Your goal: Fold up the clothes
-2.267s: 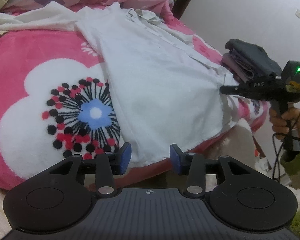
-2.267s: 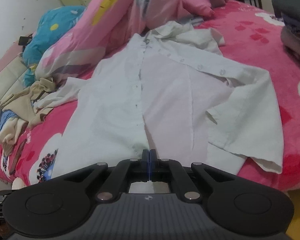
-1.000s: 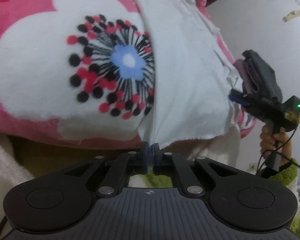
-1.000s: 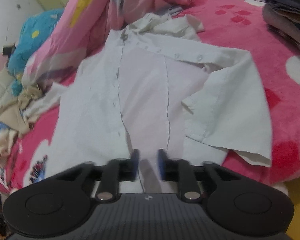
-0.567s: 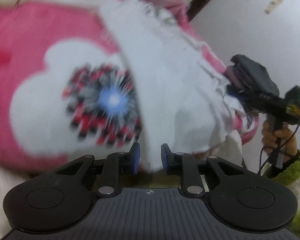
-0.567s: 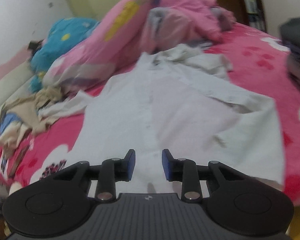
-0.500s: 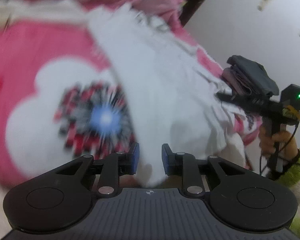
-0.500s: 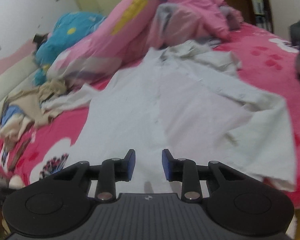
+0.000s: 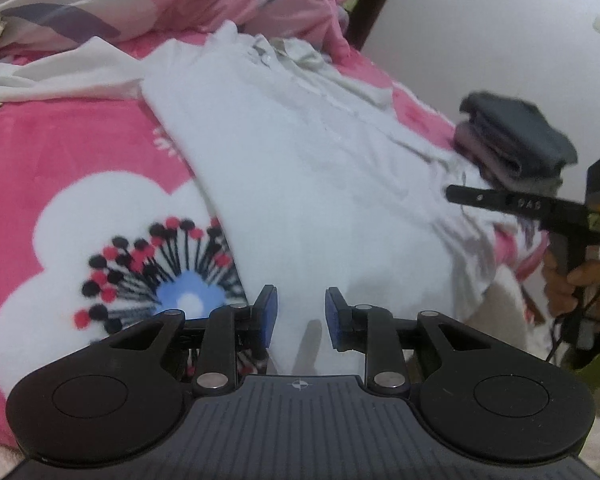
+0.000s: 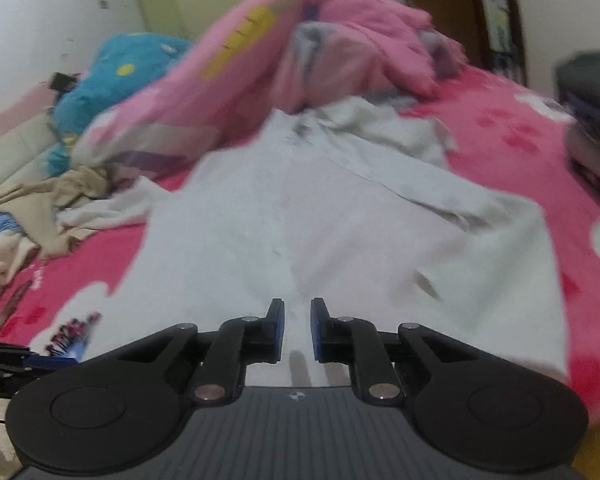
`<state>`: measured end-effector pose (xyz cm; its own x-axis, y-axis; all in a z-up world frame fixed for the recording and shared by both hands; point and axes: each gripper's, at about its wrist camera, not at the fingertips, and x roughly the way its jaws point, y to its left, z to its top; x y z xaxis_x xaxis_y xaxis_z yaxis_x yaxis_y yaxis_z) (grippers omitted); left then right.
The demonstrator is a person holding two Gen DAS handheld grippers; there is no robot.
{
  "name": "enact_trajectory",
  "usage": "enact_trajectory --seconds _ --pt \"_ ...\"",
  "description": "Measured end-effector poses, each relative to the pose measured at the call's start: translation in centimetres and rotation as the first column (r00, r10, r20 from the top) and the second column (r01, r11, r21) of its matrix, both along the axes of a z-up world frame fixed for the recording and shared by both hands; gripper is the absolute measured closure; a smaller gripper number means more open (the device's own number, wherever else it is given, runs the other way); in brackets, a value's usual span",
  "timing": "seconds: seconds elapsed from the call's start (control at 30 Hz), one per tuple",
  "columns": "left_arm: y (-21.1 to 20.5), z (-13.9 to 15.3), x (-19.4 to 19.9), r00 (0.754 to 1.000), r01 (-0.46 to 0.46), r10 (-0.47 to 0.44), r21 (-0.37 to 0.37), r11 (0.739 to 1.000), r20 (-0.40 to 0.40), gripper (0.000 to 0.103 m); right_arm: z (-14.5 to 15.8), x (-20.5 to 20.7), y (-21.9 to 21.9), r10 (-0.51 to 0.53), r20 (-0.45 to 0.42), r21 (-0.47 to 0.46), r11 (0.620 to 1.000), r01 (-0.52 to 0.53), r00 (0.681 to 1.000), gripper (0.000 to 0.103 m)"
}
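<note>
One folded clothes stack (image 9: 516, 140) beside white shirt (image 9: 300, 184), pink quilt (image 10: 300, 52) behind.

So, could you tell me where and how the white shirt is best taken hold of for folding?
I'd grip the white shirt by its bottom hem, coming in low from the bed's near edge. It lies flat, collar far away, hem right before the left gripper and right gripper, whose jaws are closing.
</note>
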<state>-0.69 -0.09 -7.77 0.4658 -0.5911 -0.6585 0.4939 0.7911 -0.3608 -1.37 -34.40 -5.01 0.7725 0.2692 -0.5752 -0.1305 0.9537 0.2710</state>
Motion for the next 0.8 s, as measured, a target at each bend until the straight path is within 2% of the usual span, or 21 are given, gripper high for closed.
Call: enact_trajectory --seconds 0.13,0.23,0.33,0.47,0.63,0.8 --pt "-0.7 -0.8 0.6 0.999 -0.025 0.026 0.036 0.999 -0.025 0.077 -1.7 2.3 1.1 0.029 -0.012 -0.018 0.999 -0.029 1.000 0.088" --pt "-0.7 -0.9 0.6 0.999 -0.024 0.025 0.036 0.999 -0.029 0.077 -3.4 3.6 0.1 -0.034 -0.064 -0.045 0.998 0.031 0.997 0.089" --pt "-0.5 -0.6 0.5 0.999 -0.025 0.026 0.033 0.999 -0.022 0.077 -2.6 3.3 -1.4 -0.072 -0.047 0.043 0.996 0.074 0.996 0.088" --pt "-0.5 -0.4 0.6 0.999 -0.026 0.027 0.019 0.999 -0.028 0.077 -1.7 2.7 -1.1 -0.027 0.017 0.053 0.998 0.026 0.999 0.086" --pt "-0.9 0.1 0.4 0.999 -0.030 0.030 0.021 0.999 -0.015 0.077 -3.6 4.3 -0.9 -0.063 -0.064 0.023 0.998 0.065 0.996 0.087" --pt "-0.6 0.8 0.7 0.999 -0.033 0.033 0.002 0.999 -0.004 0.077 -1.7 2.8 -2.4 -0.108 0.021 0.109 0.989 0.105 0.994 0.085"
